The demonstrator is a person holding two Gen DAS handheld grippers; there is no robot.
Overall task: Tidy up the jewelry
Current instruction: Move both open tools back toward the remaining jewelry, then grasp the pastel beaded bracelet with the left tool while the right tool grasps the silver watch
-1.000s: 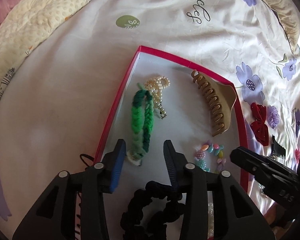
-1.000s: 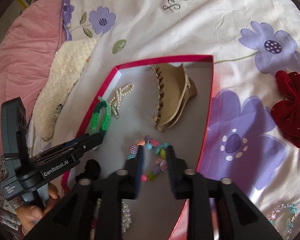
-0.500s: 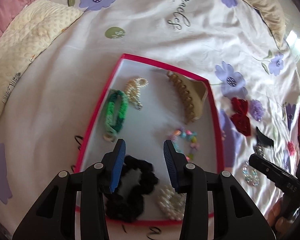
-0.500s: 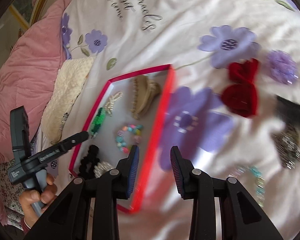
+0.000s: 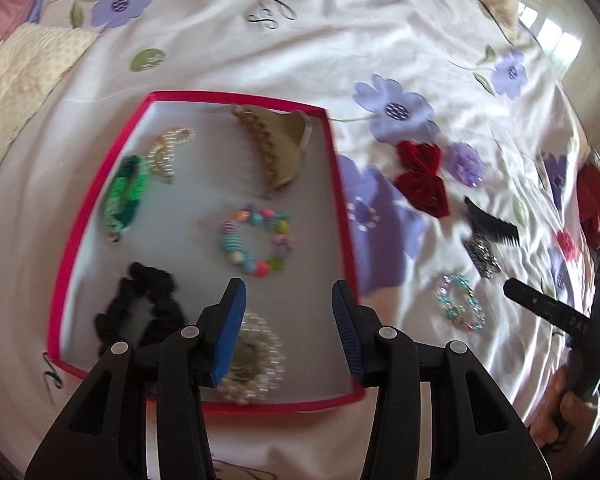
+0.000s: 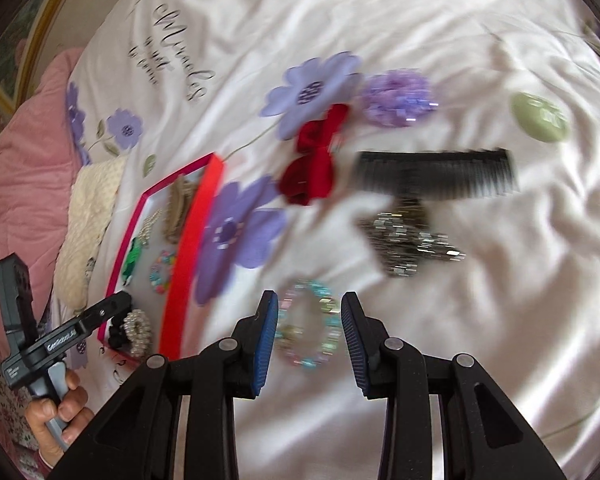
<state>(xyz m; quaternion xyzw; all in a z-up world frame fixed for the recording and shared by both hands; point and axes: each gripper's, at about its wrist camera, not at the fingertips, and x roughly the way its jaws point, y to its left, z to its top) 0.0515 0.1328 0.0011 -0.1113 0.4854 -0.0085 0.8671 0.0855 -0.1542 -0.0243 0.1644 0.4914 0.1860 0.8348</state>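
While both grippers gape empty, right gripper (image 6: 309, 338) framing blurred pastel bead bracelet (image 6: 309, 326), bedsheet (image 6: 480, 320).

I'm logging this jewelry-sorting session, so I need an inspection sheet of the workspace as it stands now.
Surface: flowered bedsheet, wrinkled.
Job's things: red-rimmed tray holds green bracelet, tan hair claw, colourful bead bracelet, black scrunchie, pearl bracelet. On the sheet: red bow, purple flower clip, black comb, sparkly clip, pastel bracelet.
Clutter: cream cushion.
Grippers: left tool open above tray; right tool open around pastel bracelet.
Cables: nothing seen.
Surroundings: pink quilt.
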